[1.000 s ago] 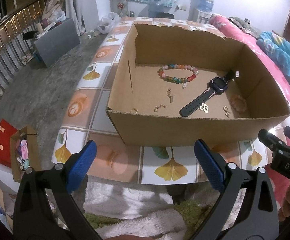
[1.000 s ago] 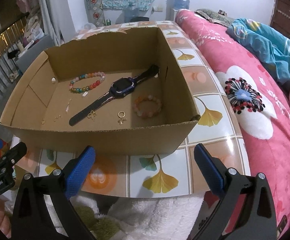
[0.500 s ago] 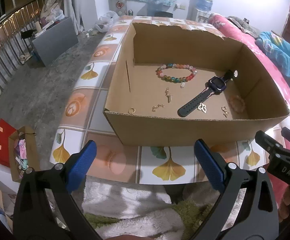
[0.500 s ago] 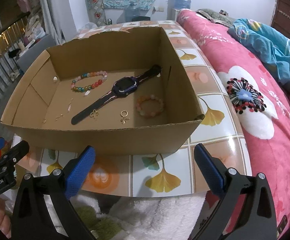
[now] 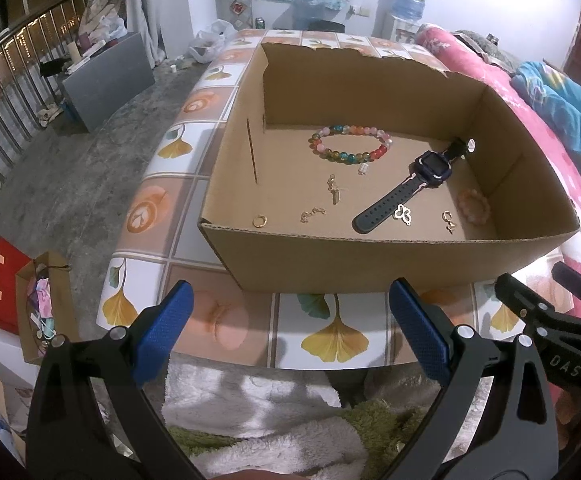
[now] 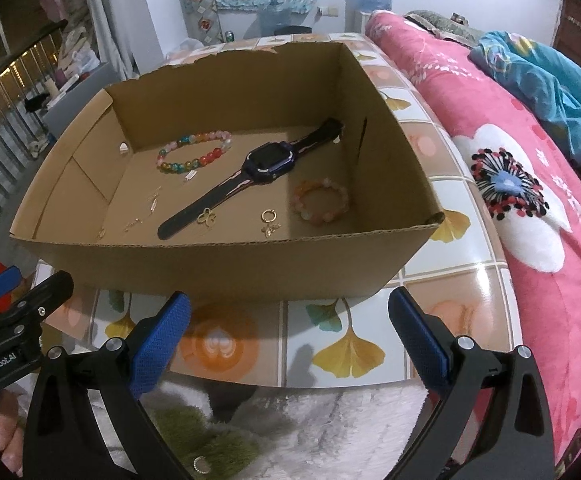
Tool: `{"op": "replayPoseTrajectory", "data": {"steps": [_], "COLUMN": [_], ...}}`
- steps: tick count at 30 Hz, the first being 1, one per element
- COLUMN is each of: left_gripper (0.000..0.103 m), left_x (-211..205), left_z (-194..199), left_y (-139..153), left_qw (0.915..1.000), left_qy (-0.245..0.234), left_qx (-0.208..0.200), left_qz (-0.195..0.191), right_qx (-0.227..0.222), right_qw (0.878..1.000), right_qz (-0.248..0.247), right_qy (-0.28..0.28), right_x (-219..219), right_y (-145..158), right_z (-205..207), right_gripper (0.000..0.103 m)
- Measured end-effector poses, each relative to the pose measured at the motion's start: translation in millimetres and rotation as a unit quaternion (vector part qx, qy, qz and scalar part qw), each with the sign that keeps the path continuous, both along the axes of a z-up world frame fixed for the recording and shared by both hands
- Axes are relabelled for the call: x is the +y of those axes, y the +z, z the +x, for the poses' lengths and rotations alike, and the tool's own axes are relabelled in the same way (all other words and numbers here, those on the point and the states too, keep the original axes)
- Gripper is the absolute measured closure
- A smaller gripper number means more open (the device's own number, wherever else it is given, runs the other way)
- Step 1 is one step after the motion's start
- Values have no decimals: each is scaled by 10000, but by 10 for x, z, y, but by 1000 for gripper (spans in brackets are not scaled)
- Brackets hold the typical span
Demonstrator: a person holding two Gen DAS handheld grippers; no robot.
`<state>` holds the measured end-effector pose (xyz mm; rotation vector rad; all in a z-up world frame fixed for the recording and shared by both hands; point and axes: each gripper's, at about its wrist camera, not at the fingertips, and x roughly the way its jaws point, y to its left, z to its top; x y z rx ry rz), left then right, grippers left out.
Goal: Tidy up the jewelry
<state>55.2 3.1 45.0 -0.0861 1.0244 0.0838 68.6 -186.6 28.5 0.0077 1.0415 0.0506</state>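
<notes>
Lying loose inside the cardboard box (image 5: 370,264) are the beaded bracelet (image 5: 350,144), watch (image 5: 410,188) and small gold pieces (image 5: 332,192); both grippers, left (image 5: 290,324) and right (image 6: 290,324), are hovering near, jaws released, holding nothing; sorted or awaiting sorting, unclear.

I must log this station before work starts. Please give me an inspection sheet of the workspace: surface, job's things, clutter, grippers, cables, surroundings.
Surface: tiled table with ginkgo-leaf pattern, carrying an open cardboard box.
Job's things: inside the box, a multicolour bead bracelet, a dark watch, a peach bead bracelet, a gold ring and small gold pieces.
Clutter: nothing seen on the table outside the box.
Grippers: left gripper and right gripper both open, empty, short of the box.
Cables: nothing seen.
Surroundings: pink floral bedding, gift bags on the floor, water dispenser.
</notes>
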Motion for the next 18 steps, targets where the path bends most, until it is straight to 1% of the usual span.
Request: {"op": "replayPoseTrajectory", "data": {"steps": [18], "left_gripper": [8], "left_x": [-16], "left_z": [23], "left_y": [-6], "left_qw": [10000], "left_qy": [-7], "left_qx": [15], "left_qz": [-1], "right_qx": [15], "right_qw": [10000], "right_qz": [79], "right_qy": [-28], "right_x": [-25], "right_y": [-6], "right_z": [15], "right_gripper": [7]}}
